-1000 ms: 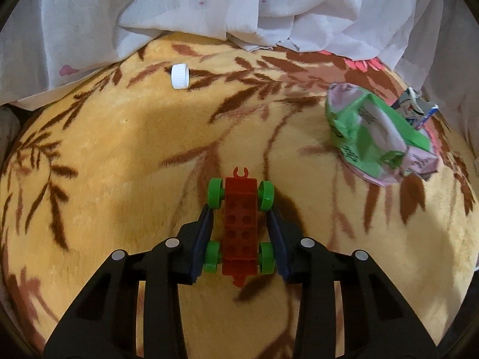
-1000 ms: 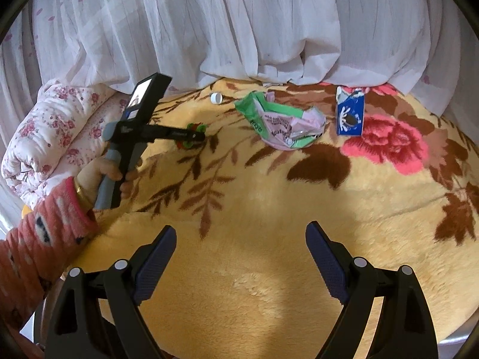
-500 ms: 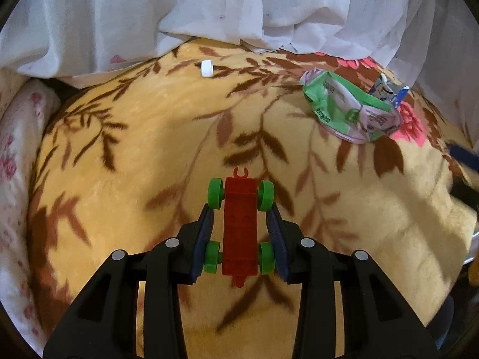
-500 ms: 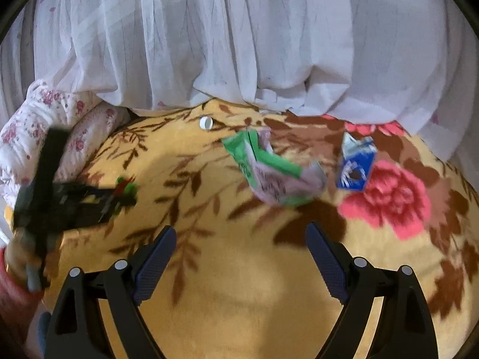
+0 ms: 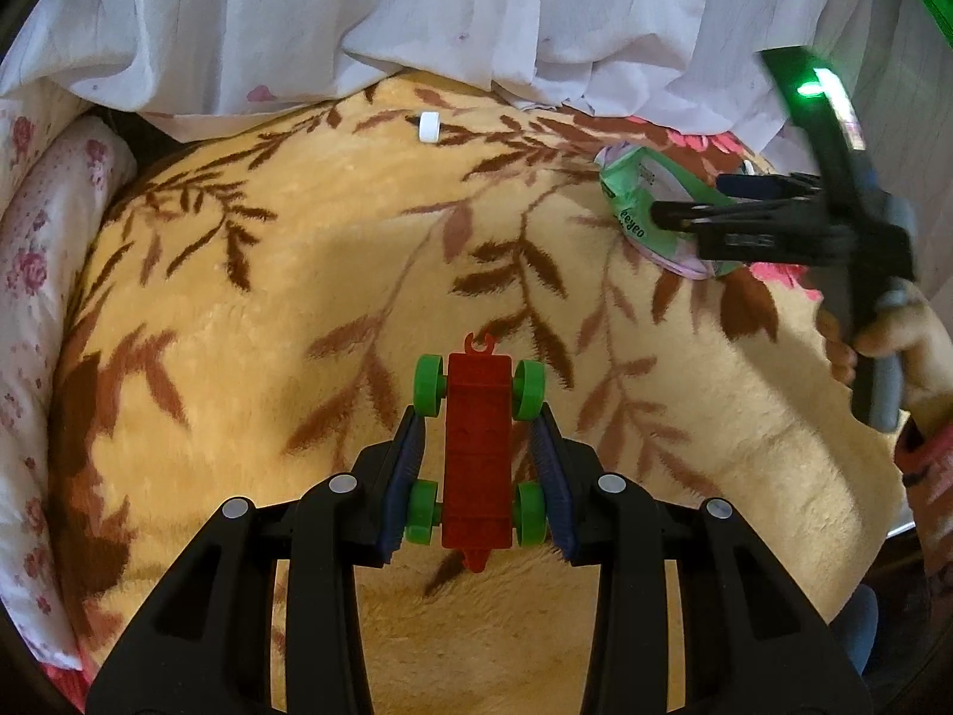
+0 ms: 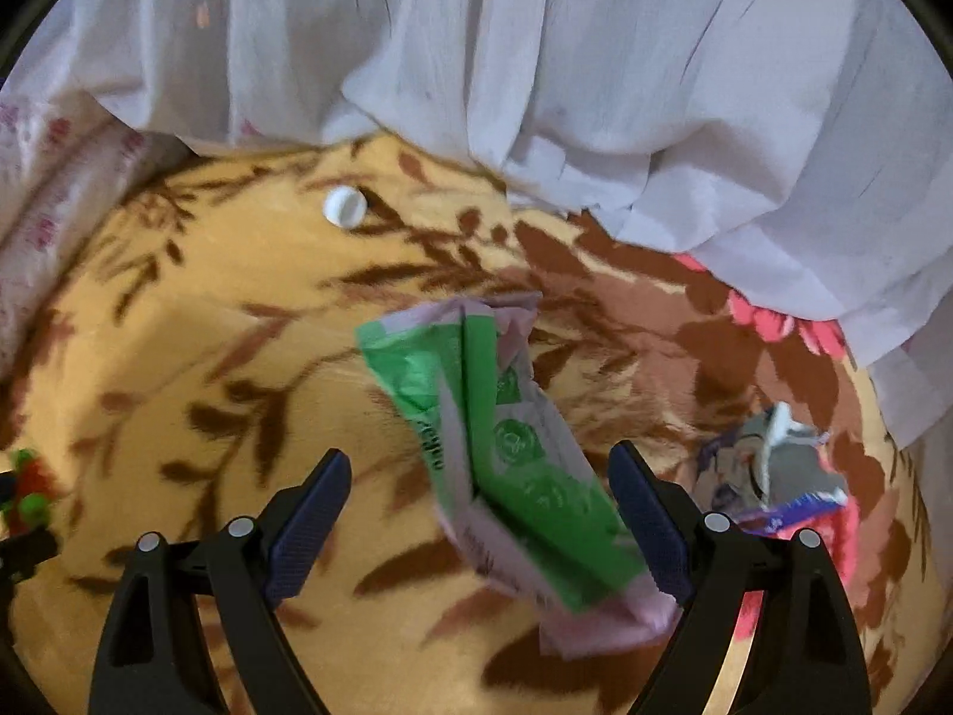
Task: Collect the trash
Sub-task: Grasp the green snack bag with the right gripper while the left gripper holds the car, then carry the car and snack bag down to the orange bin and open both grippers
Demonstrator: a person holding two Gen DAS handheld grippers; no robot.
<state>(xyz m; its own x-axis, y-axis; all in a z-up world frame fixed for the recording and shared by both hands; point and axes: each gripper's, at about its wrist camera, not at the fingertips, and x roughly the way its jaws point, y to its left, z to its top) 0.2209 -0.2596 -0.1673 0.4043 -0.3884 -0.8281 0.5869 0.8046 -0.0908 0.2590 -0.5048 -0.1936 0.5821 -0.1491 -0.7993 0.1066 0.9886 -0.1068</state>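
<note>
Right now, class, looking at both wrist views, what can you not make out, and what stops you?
- Print on the green wrapper: motion blur in the right wrist view; the right gripper crosses it in the left wrist view.
- The blue carton: blurred, partly behind a gripper finger.
- The toy car in the left gripper: only a blurred sliver at the right wrist view's left edge.
- The white cap: too small for detail.

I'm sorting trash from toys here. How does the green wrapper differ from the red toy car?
The green wrapper is crumpled, flat film in green and pale purple; the red toy car is a rigid block with four green wheels. The wrapper lies on the blanket between the open right gripper, ungripped; the car is clamped in the left gripper. Both show green.
</note>
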